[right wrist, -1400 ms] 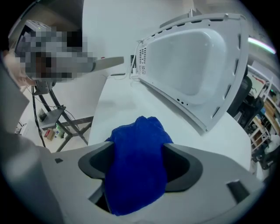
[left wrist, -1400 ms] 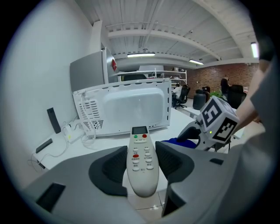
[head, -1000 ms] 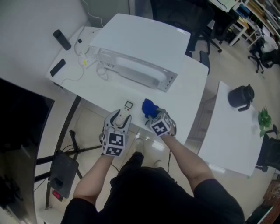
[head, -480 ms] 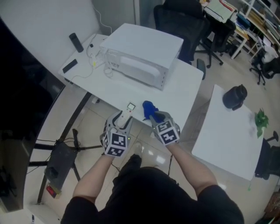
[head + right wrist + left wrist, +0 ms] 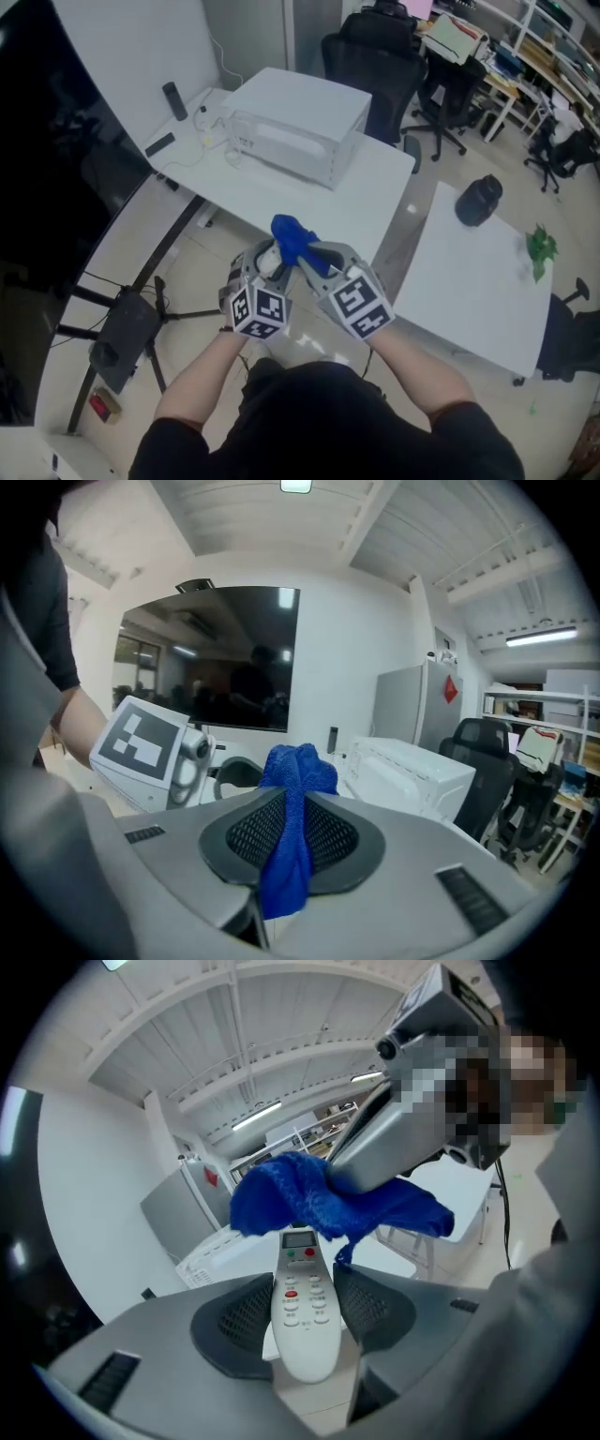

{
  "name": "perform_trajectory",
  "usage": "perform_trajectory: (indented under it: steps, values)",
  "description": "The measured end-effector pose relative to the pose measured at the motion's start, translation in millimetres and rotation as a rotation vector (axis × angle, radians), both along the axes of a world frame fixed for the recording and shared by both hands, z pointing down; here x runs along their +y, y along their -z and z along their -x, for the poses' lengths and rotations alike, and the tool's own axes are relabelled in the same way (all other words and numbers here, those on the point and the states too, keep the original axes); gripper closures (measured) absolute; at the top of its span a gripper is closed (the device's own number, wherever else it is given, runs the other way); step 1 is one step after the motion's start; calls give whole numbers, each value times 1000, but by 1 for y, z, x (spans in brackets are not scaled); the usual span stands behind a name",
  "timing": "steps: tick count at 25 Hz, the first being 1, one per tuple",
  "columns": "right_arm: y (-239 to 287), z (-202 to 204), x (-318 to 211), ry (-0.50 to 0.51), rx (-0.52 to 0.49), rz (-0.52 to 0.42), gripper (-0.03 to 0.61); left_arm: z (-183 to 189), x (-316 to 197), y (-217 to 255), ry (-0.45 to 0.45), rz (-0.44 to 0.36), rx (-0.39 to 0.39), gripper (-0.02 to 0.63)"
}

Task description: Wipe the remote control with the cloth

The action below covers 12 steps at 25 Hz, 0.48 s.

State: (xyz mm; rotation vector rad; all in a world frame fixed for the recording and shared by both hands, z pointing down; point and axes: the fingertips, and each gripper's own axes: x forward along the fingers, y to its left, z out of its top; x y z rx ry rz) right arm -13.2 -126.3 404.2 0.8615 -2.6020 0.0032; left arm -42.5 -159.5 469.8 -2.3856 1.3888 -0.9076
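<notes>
Poking from between left fingers (image 5: 236,1316), the remote control (image 5: 303,1312) meets the cloth (image 5: 300,1206).

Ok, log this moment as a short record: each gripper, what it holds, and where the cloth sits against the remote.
left gripper: shut on the remote control, gripped by its sides, buttons facing the camera
right gripper: shut on the blue cloth; jaws have just been closing, with the cloth pinched between them
cloth vs remote: bunched over the remote's far end
position: both held up in the air in front of the white table
background: white appliance on that table
</notes>
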Motion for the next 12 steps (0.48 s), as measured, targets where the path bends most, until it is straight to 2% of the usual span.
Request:
perform_trajectory:
  steps: [7,12]
  values:
    - [-10,45,36,110,97,35,520,5,24,14,-75,-101,-162,407]
    - [-12,59,36,97,161,15,520,18,33,15,-155,-181,-255,407]
